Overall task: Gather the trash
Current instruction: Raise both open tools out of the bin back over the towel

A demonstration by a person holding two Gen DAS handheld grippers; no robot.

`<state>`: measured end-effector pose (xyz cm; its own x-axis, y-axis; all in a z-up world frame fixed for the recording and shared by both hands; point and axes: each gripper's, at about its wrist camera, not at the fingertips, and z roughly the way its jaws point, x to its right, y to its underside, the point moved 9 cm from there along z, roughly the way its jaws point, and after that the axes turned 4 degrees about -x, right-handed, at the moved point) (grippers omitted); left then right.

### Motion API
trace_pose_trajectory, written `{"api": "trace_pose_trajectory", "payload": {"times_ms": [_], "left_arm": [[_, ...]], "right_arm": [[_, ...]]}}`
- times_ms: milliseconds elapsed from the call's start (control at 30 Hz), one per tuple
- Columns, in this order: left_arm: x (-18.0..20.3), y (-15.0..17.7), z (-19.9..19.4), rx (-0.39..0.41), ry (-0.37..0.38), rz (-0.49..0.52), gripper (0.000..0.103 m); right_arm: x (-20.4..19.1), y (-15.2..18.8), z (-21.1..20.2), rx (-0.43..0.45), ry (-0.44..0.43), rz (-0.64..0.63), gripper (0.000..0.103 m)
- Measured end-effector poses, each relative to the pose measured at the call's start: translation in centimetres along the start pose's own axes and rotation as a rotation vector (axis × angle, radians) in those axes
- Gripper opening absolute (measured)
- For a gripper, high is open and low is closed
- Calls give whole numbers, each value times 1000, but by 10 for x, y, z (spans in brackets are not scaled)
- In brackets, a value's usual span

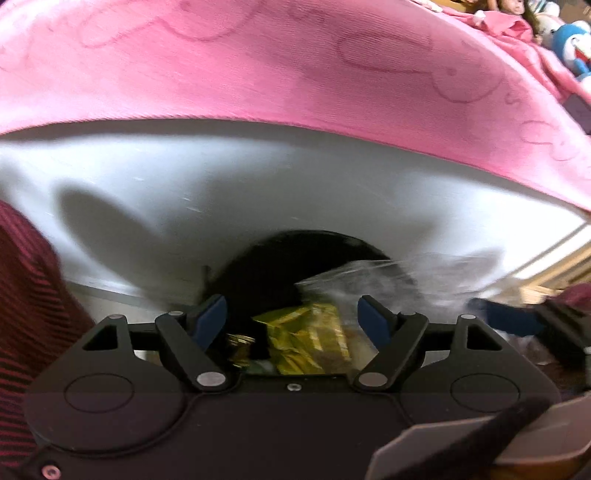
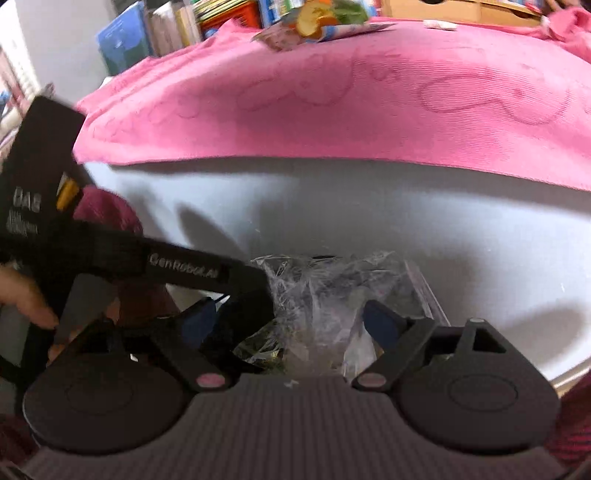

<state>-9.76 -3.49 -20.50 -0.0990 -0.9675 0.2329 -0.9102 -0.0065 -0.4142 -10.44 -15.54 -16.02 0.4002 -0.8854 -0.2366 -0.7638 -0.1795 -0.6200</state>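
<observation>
My left gripper [image 1: 291, 317] is open and points down into a dark round bin [image 1: 280, 251]. Below its blue pads [image 1: 210, 321] lies a crumpled yellow-green wrapper [image 1: 306, 339], with a small gold piece [image 1: 240, 343] beside it; neither is pinched. A crumpled clear plastic wrapper [image 1: 406, 273] hangs over the bin's right side. In the right wrist view my right gripper [image 2: 290, 323] is open, and the same clear plastic [image 2: 325, 291] sits loose between its pads [image 2: 380, 325] without being pressed. One blue finger [image 1: 506, 321] of the right tool shows at the right edge.
Behind the bin rises a white front [image 1: 258, 184] topped by a pink cloth [image 1: 258, 74]. A colourful packet [image 2: 317, 22] lies on the cloth, with books [image 2: 166, 29] behind and plush toys [image 1: 569, 40] at the far right. A dark red striped sleeve [image 1: 26, 295] is on the left.
</observation>
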Motion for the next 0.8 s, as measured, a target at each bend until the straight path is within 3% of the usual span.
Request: {"api": "trace_pose_trajectory", "payload": {"times_ms": [67,233,333,433,600,800], "left_arm": [[5,1,4,-40,67,-10,78],[7,0,18,-115,100,3,78],[5,-4,18,-121,119,4,78],[3,-5,19,-123,98,17,78],[0,-2,24,-120,-11,64,78],[-6,-2,19,-122,-10,46,78]], "right_arm": [[-5,1,1,-8,1,-39,94],[-7,3,-4,-6,17,-82,97],[-6,2,-6,-12,-5,-61,98],[-6,1,-11,-9,-38,-41,97],[-4,-2,-18,8,-30,-47,98],[5,-3,-23,18,0,-29,98]]}}
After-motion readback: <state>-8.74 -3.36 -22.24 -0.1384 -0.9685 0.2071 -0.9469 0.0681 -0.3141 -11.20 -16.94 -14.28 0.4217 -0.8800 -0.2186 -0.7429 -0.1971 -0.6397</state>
